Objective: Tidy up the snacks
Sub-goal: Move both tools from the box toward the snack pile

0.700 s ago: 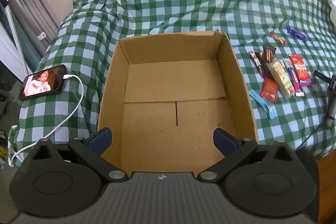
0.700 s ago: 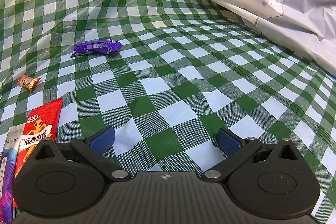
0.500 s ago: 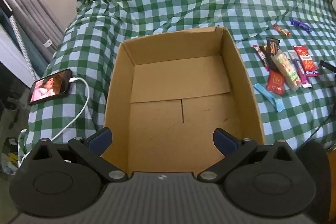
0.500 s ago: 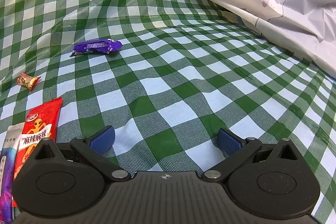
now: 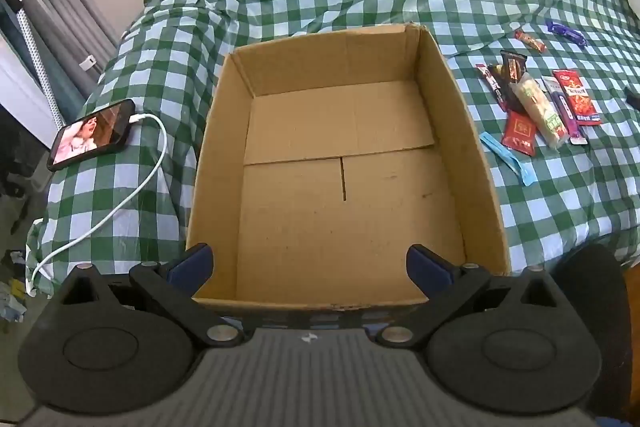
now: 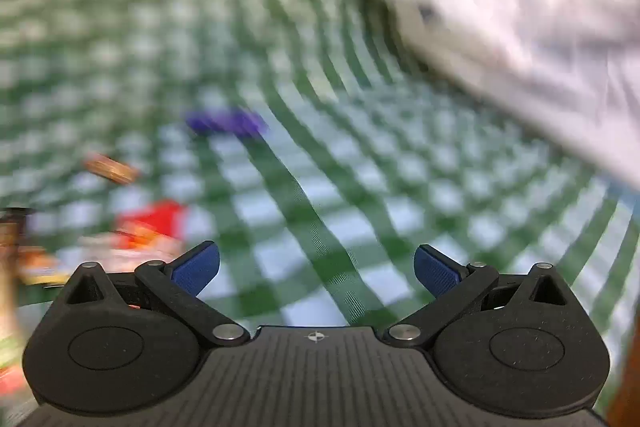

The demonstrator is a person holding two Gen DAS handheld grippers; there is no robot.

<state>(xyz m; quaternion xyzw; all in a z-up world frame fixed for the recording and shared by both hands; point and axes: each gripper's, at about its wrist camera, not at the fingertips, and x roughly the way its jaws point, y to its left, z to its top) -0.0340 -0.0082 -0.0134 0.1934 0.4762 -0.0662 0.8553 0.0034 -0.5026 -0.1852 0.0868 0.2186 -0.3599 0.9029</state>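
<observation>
My left gripper [image 5: 308, 263] hangs, fingers apart, over the open brown cardboard box [image 5: 476, 147]; small wrapped snacks [image 5: 536, 107] lie right of it. My right gripper [image 6: 316, 265] gapes above blurred green-checked cloth [image 6: 340, 227].

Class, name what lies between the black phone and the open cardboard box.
In the left wrist view, only the white charging cable on checked cloth lies between the black phone and the cardboard box.

Left wrist view high above the near edge of the cardboard box [image 5: 344, 163], looking down and forward, right wrist view low over the checked cloth [image 6: 344, 267], blurred, both showing the purple wrapper [image 5: 566, 33] [image 6: 228, 123].
</observation>
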